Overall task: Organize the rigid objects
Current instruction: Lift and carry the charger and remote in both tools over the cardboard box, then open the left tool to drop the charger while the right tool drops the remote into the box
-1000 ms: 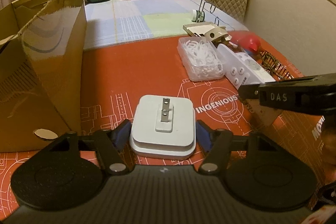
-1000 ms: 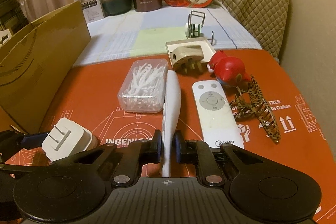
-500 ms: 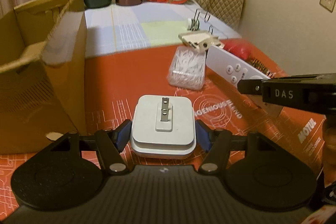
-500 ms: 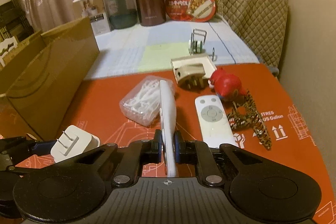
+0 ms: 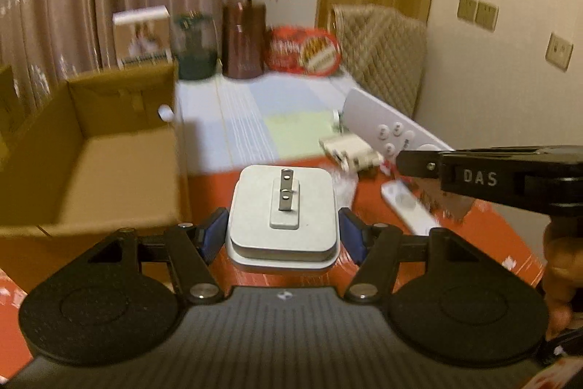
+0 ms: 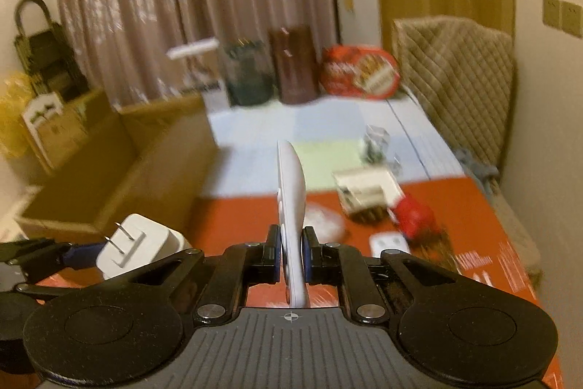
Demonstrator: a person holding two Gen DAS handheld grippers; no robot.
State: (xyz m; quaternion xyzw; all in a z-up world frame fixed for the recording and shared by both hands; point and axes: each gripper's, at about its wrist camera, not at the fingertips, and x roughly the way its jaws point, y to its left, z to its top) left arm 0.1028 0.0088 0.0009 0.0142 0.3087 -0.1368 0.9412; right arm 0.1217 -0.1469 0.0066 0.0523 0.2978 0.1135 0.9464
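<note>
My left gripper is shut on a white square power adapter, prongs up, held in the air above the red mat. In the right wrist view the same adapter shows at lower left. My right gripper is shut on a white remote control, gripped on edge and pointing away; in the left wrist view that remote sticks out at right. An open cardboard box stands to the left, its inside bare where visible.
On the red mat lie a second white remote, a beige plug adapter, a red toy and a clear box of white picks. Jars and a food tray stand at the back.
Both grippers have risen with their objects, so the table items sit lower and farther in view and the box's open inside now shows. Both grips are unchanged.
</note>
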